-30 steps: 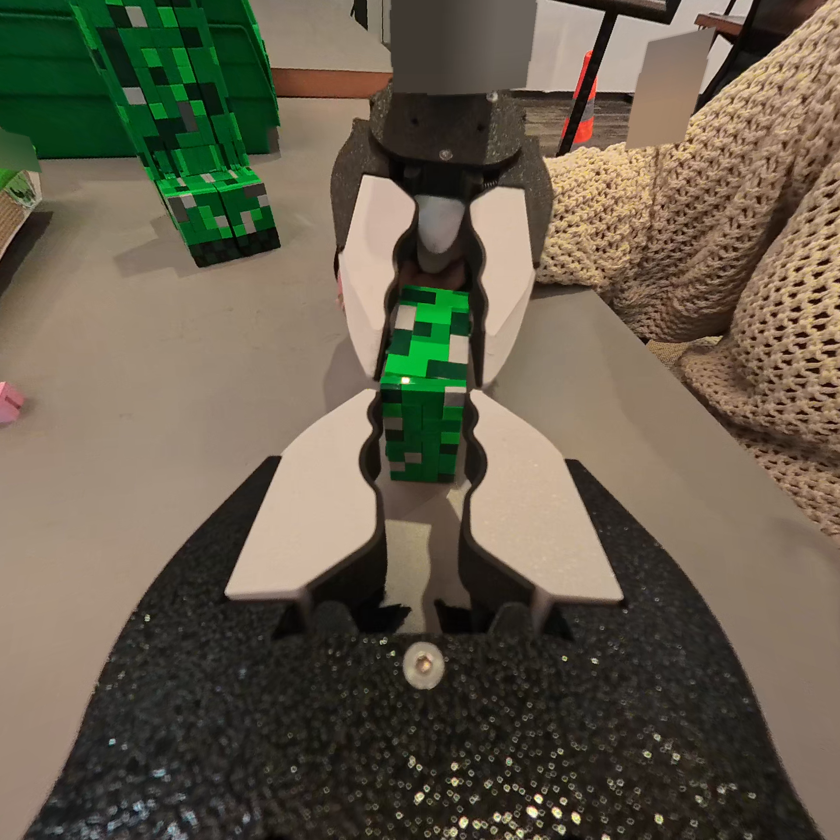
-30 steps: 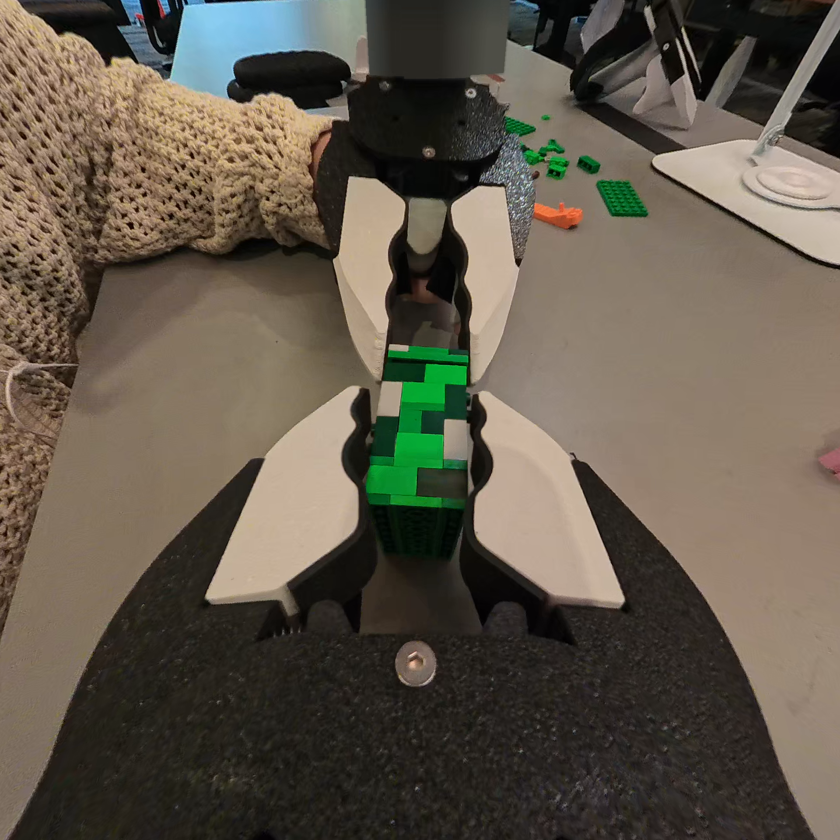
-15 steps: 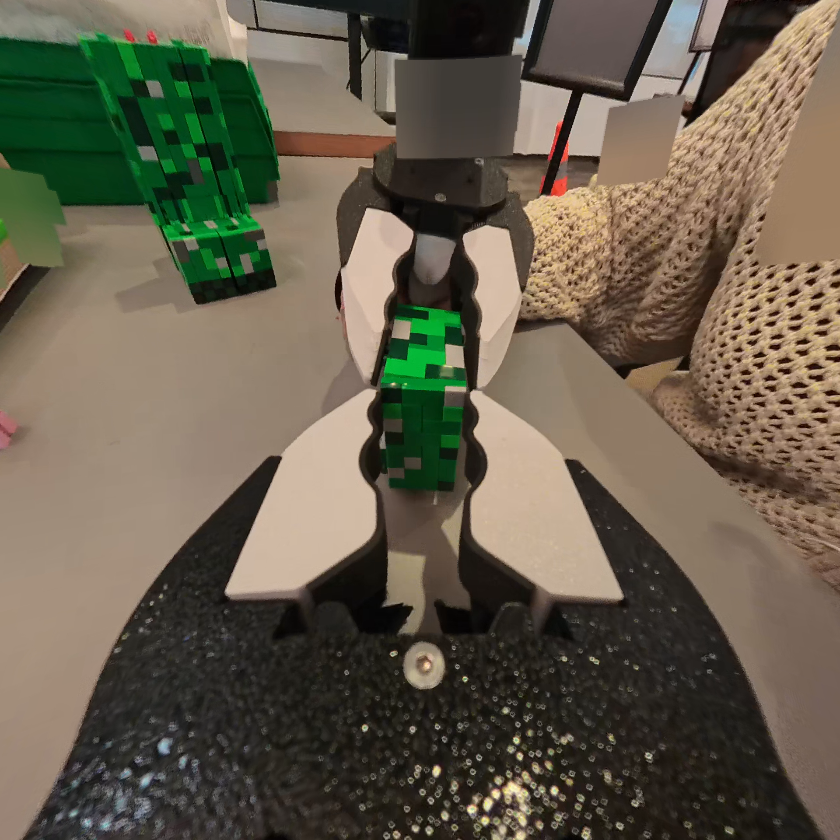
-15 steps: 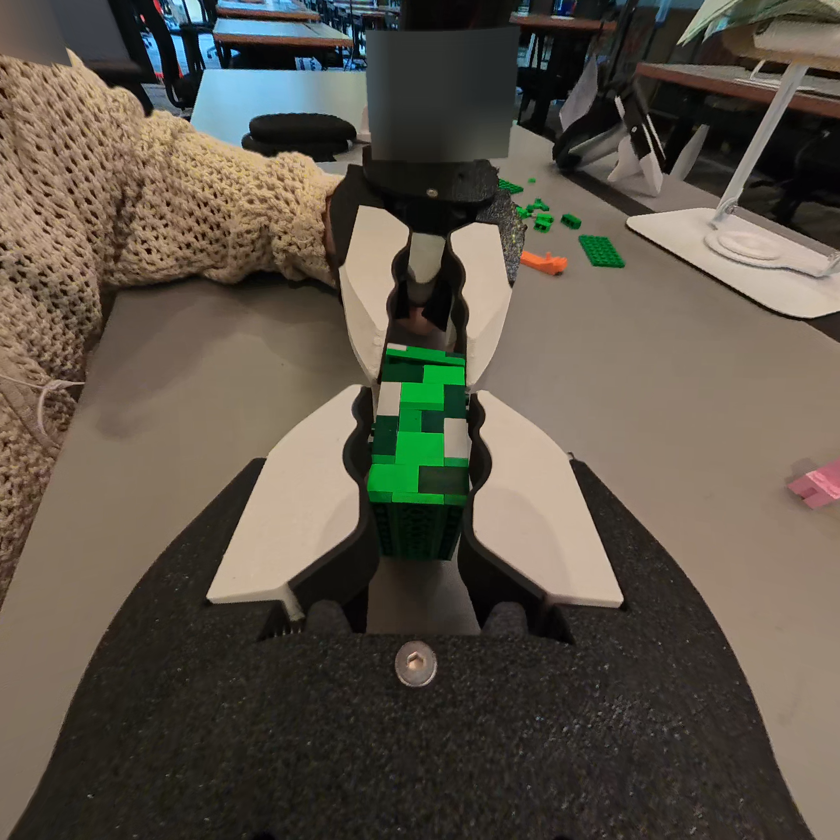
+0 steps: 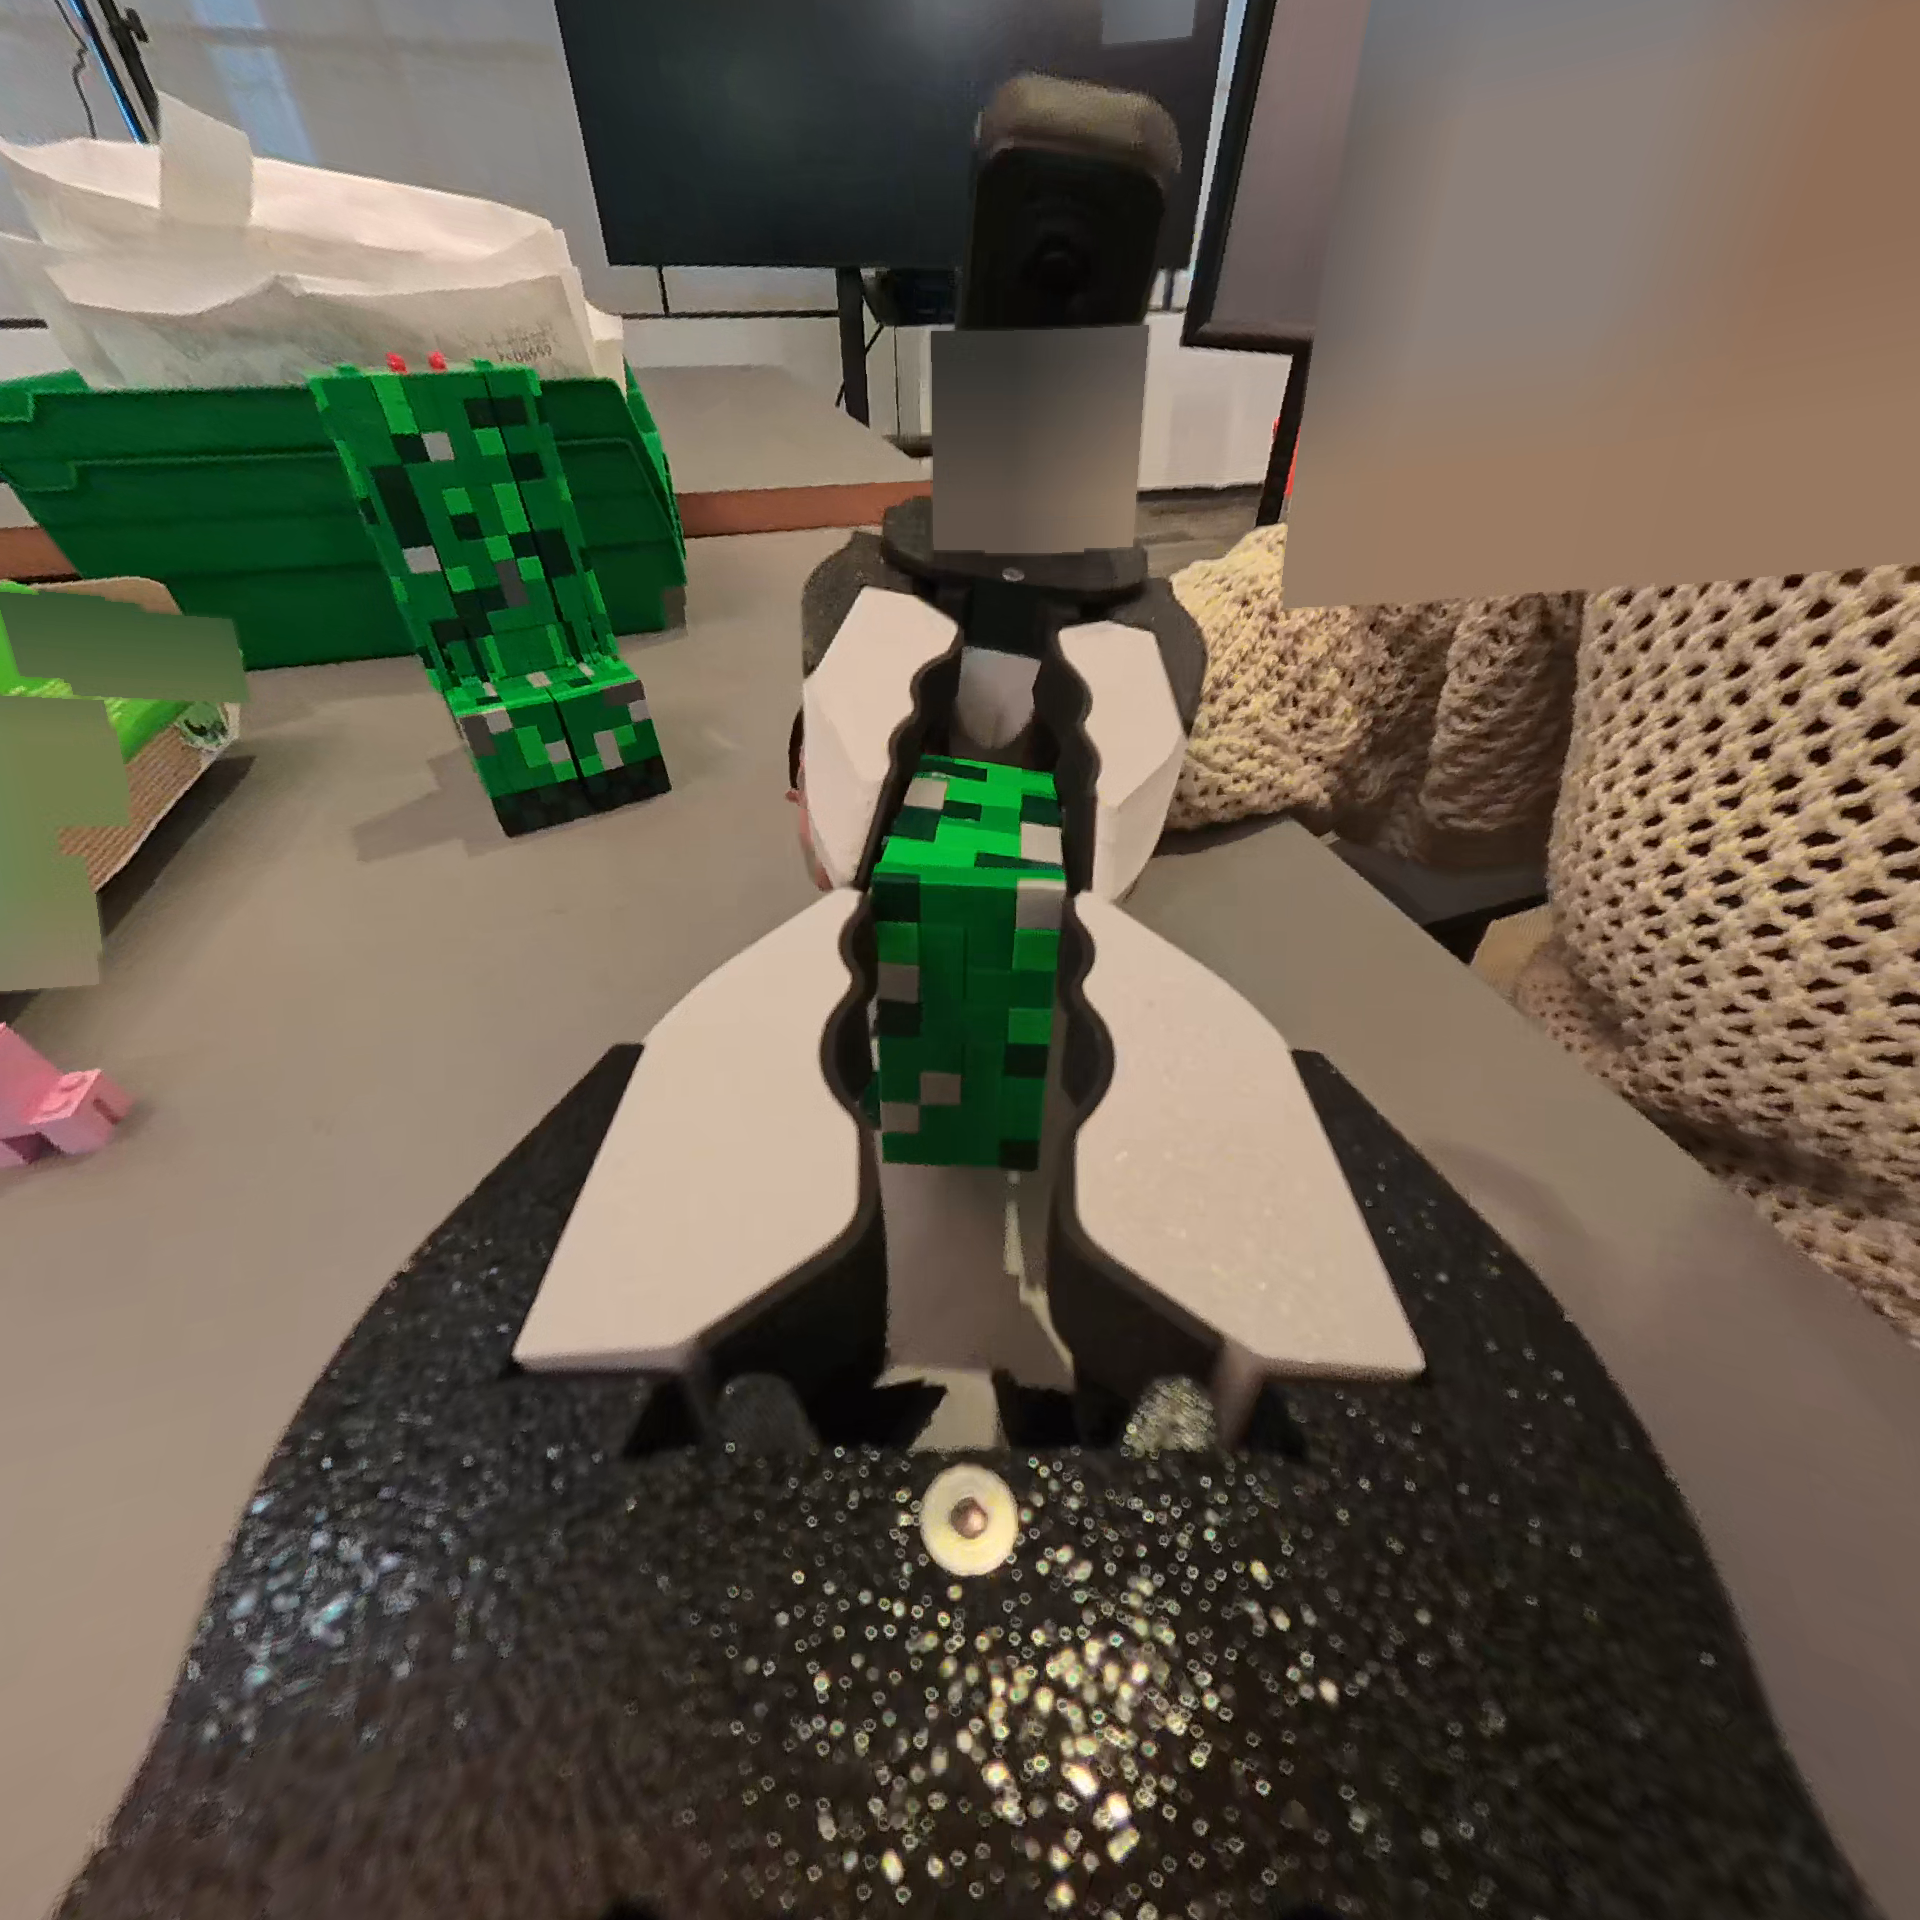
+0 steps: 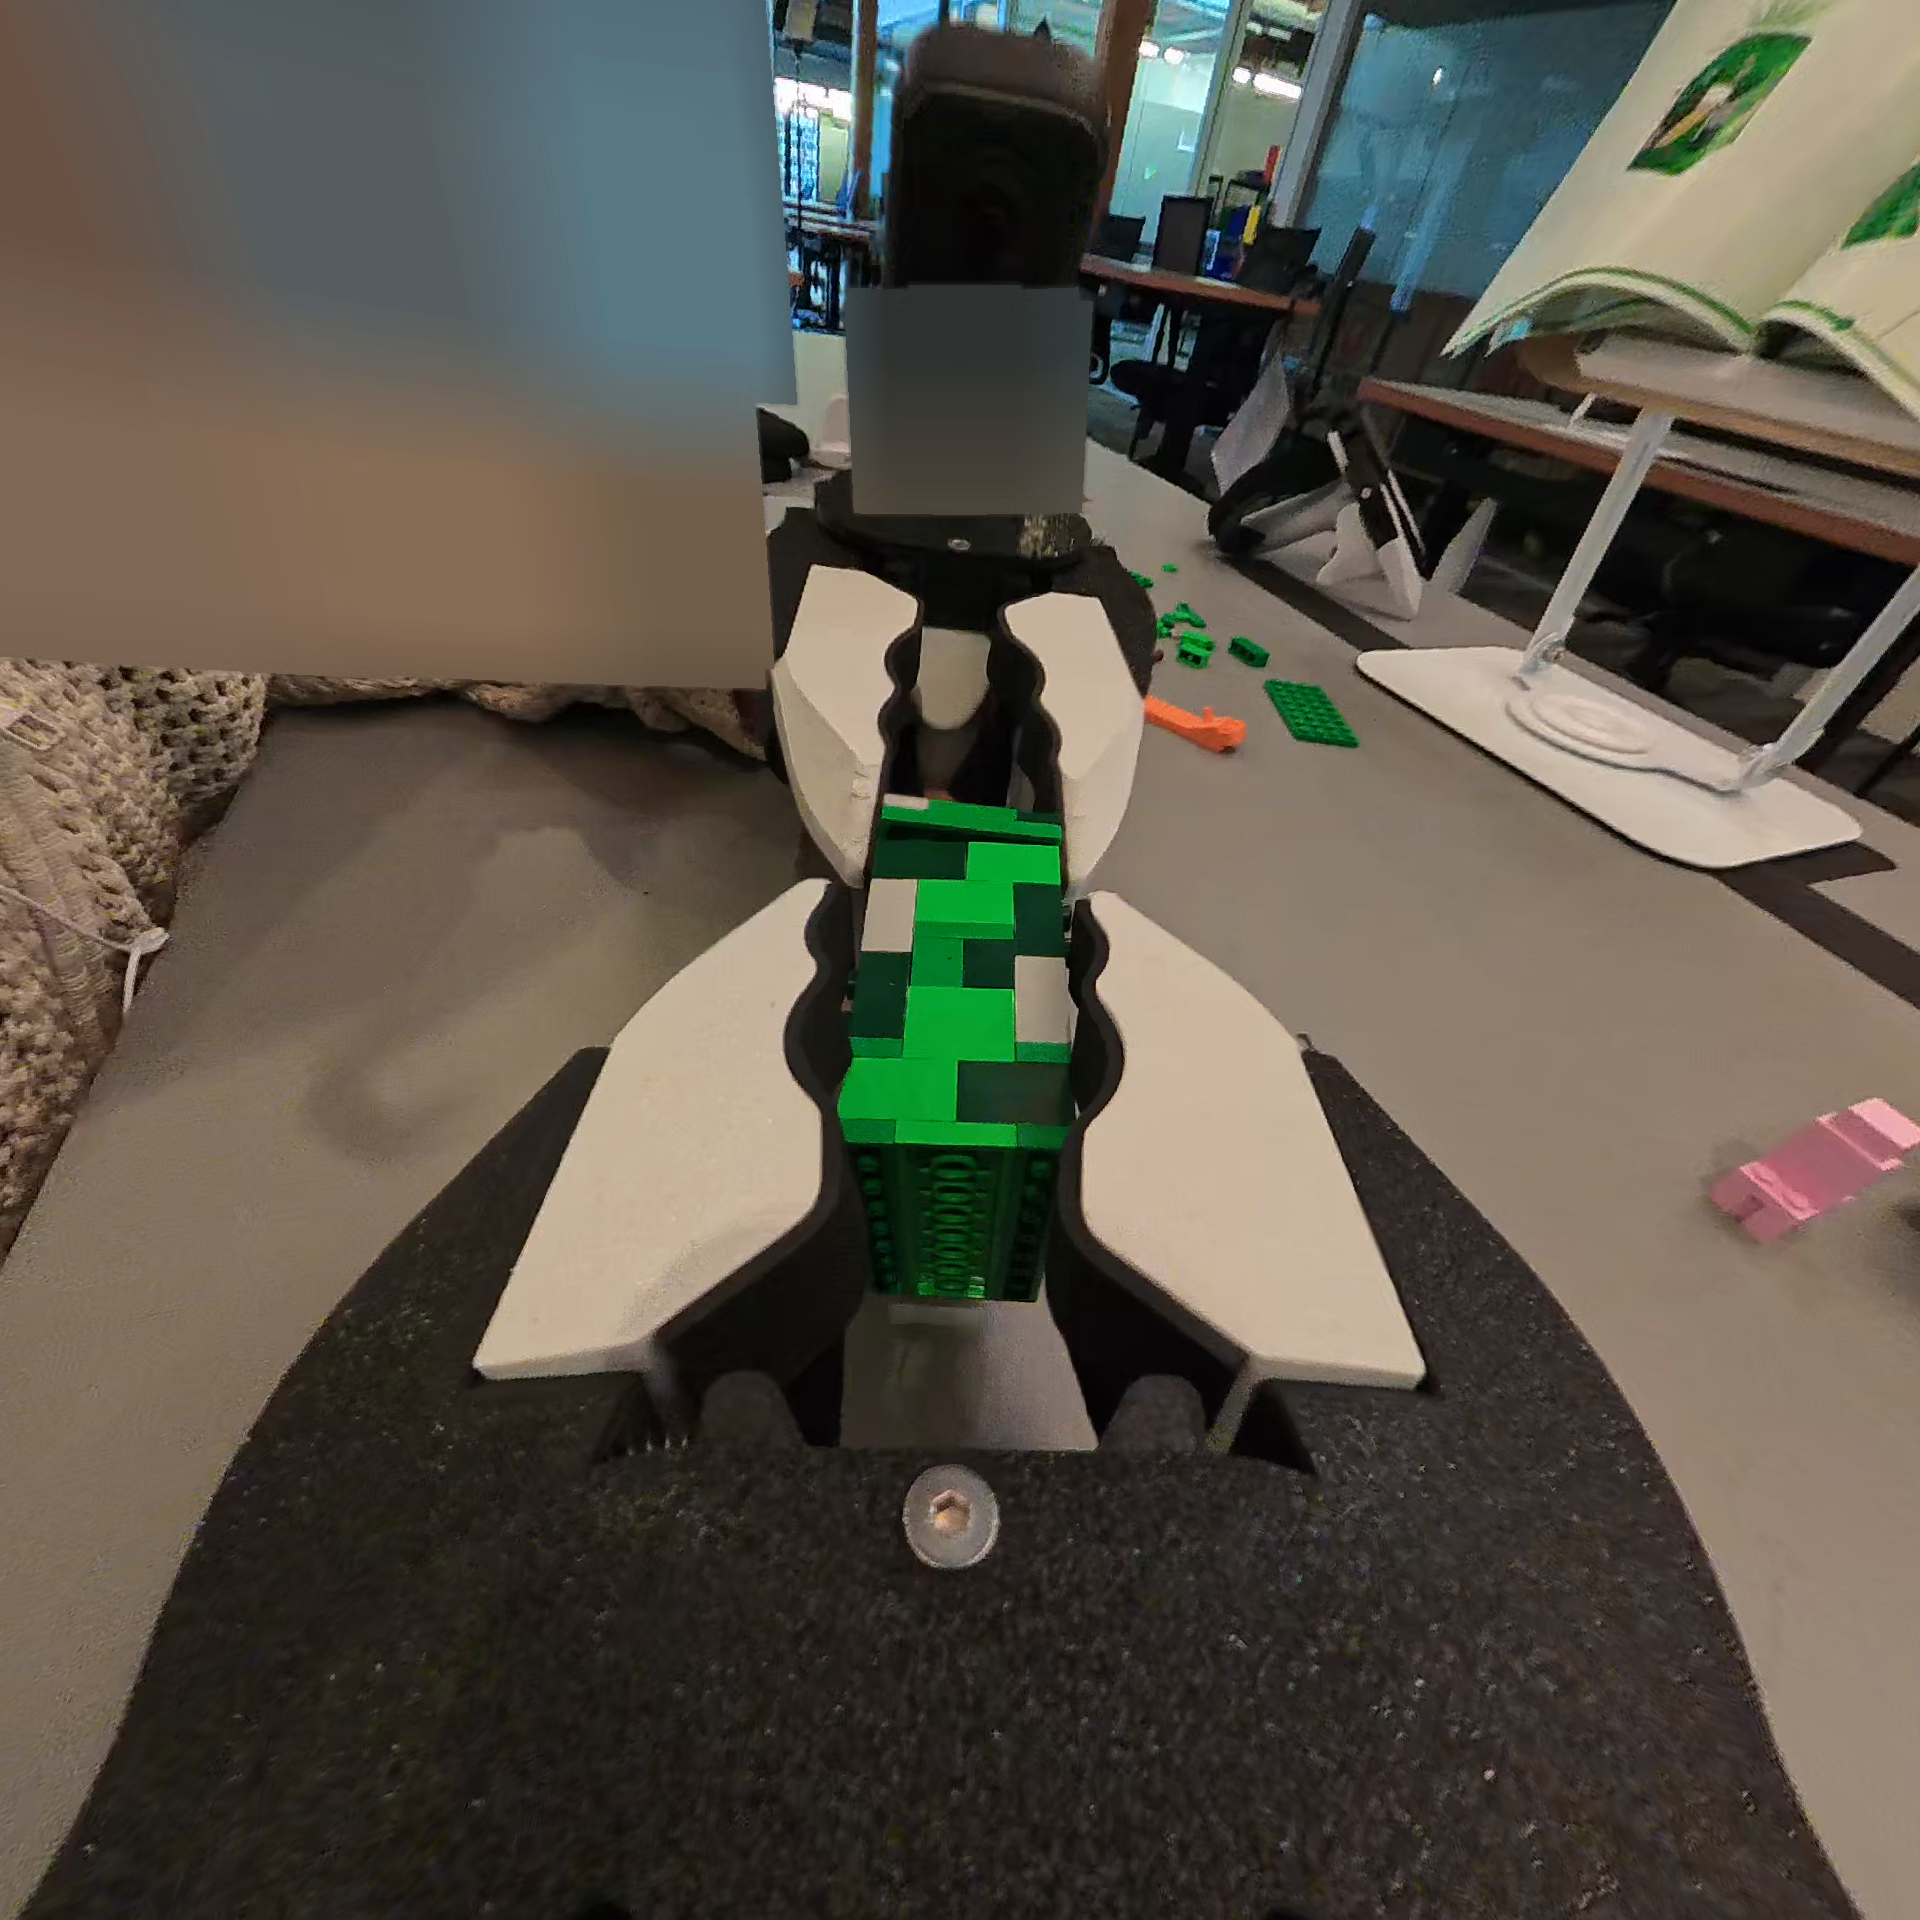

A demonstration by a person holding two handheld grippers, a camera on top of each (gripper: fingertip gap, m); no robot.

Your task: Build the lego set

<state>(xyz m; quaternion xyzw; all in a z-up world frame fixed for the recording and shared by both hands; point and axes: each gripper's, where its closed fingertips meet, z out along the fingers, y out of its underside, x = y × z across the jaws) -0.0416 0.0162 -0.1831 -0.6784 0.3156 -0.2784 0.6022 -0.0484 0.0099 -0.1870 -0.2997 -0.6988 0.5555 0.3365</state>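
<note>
A green pixel-pattern lego block [image 5: 966,997] is held between both grippers, which face each other. My left gripper [image 5: 966,904] is shut on the near end of it in the left wrist view, and the right gripper [image 5: 977,831] grips its far end. In the right wrist view, my right gripper [image 6: 961,894] is shut on the same block [image 6: 961,1018], whose studded underside faces the camera, and the left gripper [image 6: 956,790] holds the far end. A taller green lego figure body [image 5: 488,582] leans against a green bin [image 5: 208,499] at the back left.
A pink lego piece [image 5: 57,1112] lies left of the grippers on the grey table [image 5: 416,987]; it also shows in the right wrist view [image 6: 1818,1174]. Loose green bricks [image 6: 1309,712], an orange tool [image 6: 1195,722] and a white stand [image 6: 1610,748] holding an open booklet lie far right. Knitted sleeves [image 5: 1714,883] rest at the table edge. Only a small space, under 4 cm, lies between the two pairs of fingers.
Both grippers stay shut on the block. Both views have tilted upward, so the table objects sit lower in frame and more of the room shows.
</note>
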